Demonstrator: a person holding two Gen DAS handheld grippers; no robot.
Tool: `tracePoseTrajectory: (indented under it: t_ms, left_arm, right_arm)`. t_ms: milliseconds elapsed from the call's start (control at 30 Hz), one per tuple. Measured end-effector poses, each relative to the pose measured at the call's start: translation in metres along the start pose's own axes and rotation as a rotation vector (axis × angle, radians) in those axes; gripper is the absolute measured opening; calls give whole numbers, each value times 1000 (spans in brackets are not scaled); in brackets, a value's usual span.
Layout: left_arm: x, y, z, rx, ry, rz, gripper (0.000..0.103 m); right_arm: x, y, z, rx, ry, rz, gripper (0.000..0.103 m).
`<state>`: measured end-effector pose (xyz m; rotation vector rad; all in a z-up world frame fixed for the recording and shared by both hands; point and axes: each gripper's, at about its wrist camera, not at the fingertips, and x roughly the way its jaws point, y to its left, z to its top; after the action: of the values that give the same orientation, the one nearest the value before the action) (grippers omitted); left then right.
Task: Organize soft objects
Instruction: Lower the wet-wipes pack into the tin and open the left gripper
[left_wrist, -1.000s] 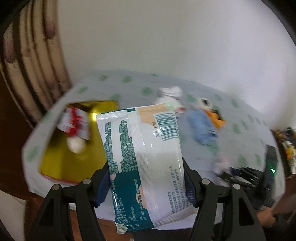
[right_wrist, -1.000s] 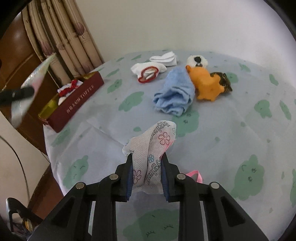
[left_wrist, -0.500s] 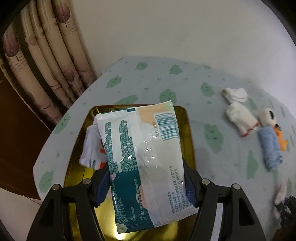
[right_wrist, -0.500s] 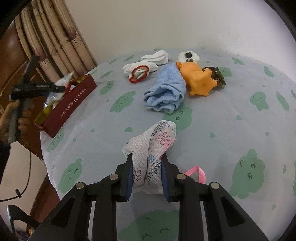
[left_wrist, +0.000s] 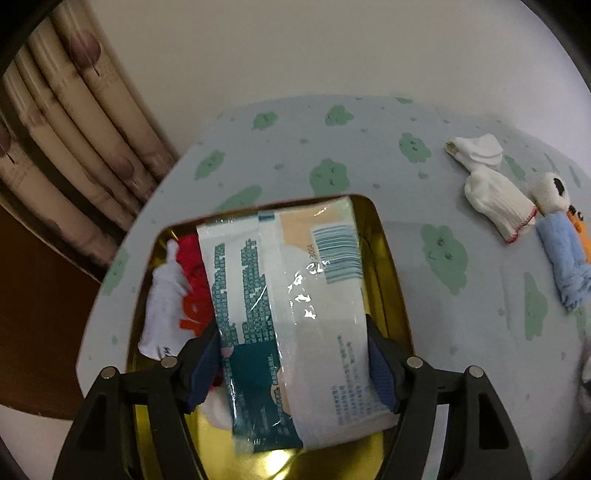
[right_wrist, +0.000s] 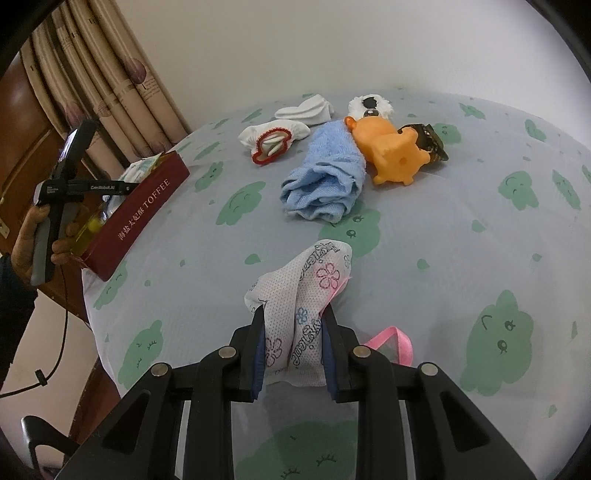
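Over the gold-lined box (left_wrist: 388, 258): left gripper (left_wrist: 295, 363), jaws wide and just opening further, left pad off the tissue pack (left_wrist: 295, 306) lying between them. Pack's long axis runs away from the camera, barcode end far. Also in box: white and red cloth items (left_wrist: 177, 291). On the tablecloth (right_wrist: 424, 240): right gripper (right_wrist: 295, 358), clenched on a floral mesh pouch (right_wrist: 306, 295), its free end pointing away.
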<state>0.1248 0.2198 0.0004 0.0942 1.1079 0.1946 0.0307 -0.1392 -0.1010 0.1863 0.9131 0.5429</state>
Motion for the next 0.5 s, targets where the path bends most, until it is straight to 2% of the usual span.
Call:
tracePoseTrajectory:
  t_ms: [133,233,300,433,500]
  left_arm:
    - [-1,2,0,-20,27,-8,72]
    - [-9,-4,-1,15,-15,54,72]
    - [-10,-8,-1,42,-14,75,72]
    - [-8,-9,3,61,-17,45,72]
    - [-2,-8,5,70,11,8,72]
  right_arm:
    - [0,-2,0,14,2,10,24]
    - [0,-3,0,18,1,12,24]
    - [0,-3,0,20,0,14,24]
    - [-1,-4,0,23,0,18,25]
    - [-1,-4,0,25,-1,17,25]
